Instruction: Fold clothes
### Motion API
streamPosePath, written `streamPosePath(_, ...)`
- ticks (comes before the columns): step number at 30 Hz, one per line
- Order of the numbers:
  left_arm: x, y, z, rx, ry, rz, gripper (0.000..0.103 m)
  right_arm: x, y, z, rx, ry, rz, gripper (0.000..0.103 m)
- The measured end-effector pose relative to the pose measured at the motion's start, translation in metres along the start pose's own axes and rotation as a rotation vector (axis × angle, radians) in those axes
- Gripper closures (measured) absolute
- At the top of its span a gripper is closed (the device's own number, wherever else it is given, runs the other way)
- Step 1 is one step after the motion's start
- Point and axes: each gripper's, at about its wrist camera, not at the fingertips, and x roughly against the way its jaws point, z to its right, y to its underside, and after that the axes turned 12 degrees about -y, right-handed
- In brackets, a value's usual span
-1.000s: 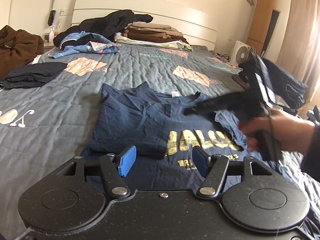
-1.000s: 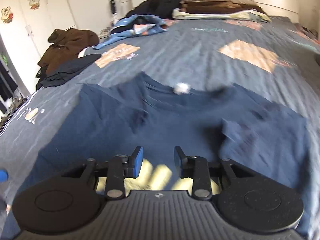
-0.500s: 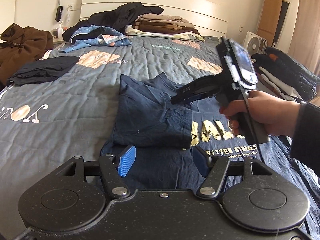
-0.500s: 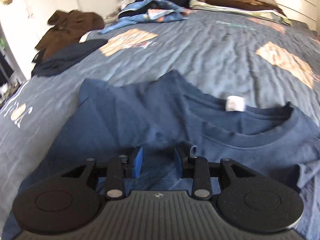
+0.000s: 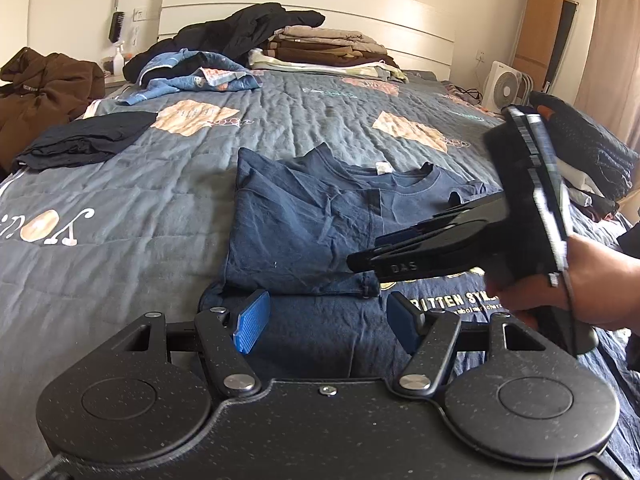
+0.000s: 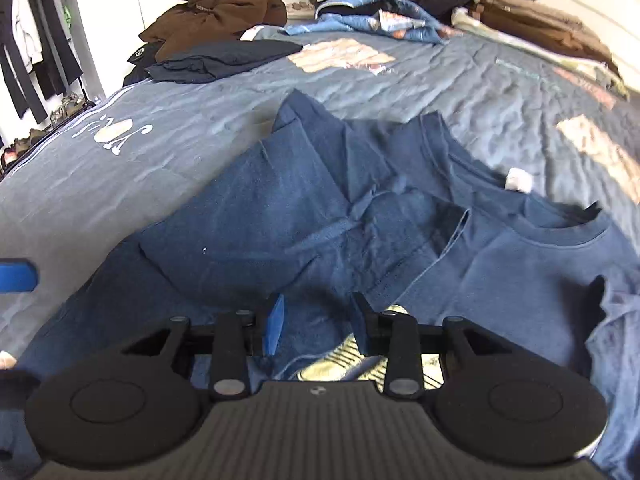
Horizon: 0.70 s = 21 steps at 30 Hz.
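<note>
A navy T-shirt (image 5: pixel 304 232) with gold lettering lies flat on the blue quilt (image 5: pixel 120 208), its left side folded in over the chest. My left gripper (image 5: pixel 326 316) stands open just above the shirt's near part, nothing between its blue pads (image 5: pixel 252 322). A hand holds my right gripper (image 5: pixel 360 260) over the shirt's middle, pointing left toward the folded flap. In the right wrist view, the right gripper (image 6: pixel 318 324) is partly open above the shirt (image 6: pixel 280 216), gripping no cloth. One blue pad of the left gripper (image 6: pixel 16 276) shows at the left edge.
A folded dark garment (image 5: pixel 84 140) and a brown hoodie (image 5: pixel 40 88) lie at the left. A crumpled blue garment (image 5: pixel 196 76), dark clothes and a folded stack (image 5: pixel 320 48) sit by the headboard. Another clothes pile (image 5: pixel 580 152) and a fan (image 5: pixel 506 88) are at the right.
The right gripper has swung left across the shirt and rolled, now facing the folded left side. The left gripper has hardly moved.
</note>
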Motion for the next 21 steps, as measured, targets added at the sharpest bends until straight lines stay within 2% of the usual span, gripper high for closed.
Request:
streamPosePath(6,0.003,-0.001,0.001,0.002,-0.003,-0.001,0.039,-0.008,0.010,-0.006,0.031,0.004,-0.070,0.068)
streamPosePath(12,0.003,-0.001,0.000,0.003,-0.009,-0.007,0.039,0.019,0.018,-0.010,-0.004,0.015,-0.019,0.068)
streamPosePath(16,0.009,-0.002,0.000,0.006,0.002,0.003,0.039,0.011,0.028,-0.006,-0.009,0.059,-0.106,0.068)
streamPosePath(18,0.012,-0.002,0.000,0.001,0.008,0.009,0.039,0.016,0.031,-0.003,-0.046,0.061,-0.097,0.068)
streamPosePath(21,0.012,-0.003,-0.002,0.009,0.005,0.009,0.039,0.033,0.025,-0.004,-0.080,0.032,-0.015,0.068)
